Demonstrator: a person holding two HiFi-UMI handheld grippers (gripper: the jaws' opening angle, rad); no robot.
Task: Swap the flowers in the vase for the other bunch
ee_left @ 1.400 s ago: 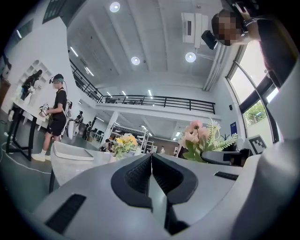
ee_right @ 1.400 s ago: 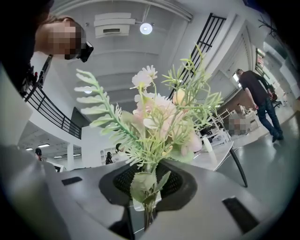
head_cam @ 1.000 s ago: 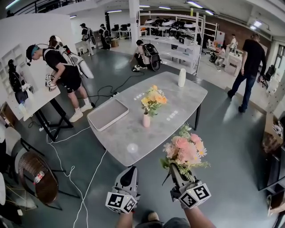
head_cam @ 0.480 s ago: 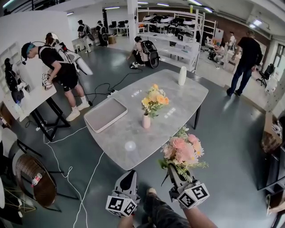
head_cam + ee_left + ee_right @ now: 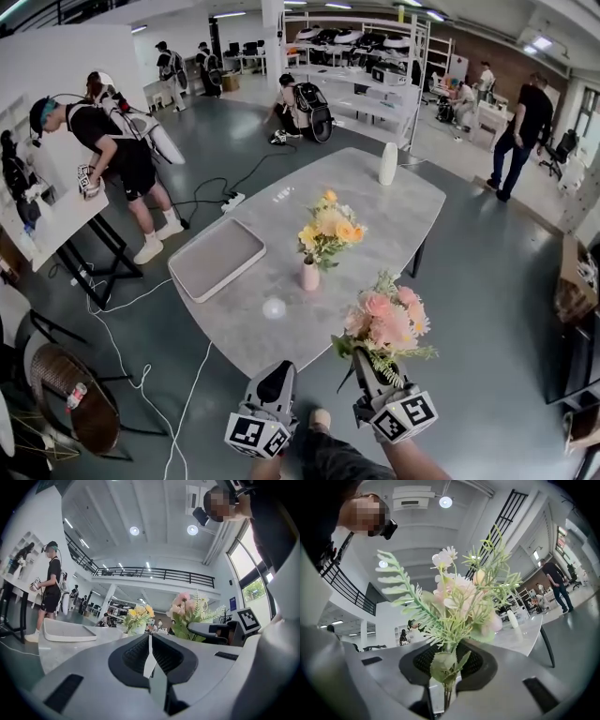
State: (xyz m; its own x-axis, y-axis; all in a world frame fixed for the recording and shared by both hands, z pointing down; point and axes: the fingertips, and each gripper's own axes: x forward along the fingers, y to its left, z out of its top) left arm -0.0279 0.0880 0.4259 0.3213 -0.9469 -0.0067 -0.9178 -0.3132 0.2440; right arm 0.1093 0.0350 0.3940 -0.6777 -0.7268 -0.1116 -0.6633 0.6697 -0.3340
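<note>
The left gripper is empty, its jaws pressed together, and it points level toward the table. Just beside it at three o'clock, the right gripper is clamped on the stems of the pink bunch, which stands upright above the jaws; in the right gripper view the green stems run down between the closed jaws. Both grippers are at the table's near edge. The vase stands upright near the middle of the table with the yellow flowers in it, at about eleven o'clock from the pink bunch and apart from it. A tray lies at nine o'clock from the vase, and a white cylinder stands near the far edge at one o'clock. A person bends over a bench well off at ten o'clock.
</note>
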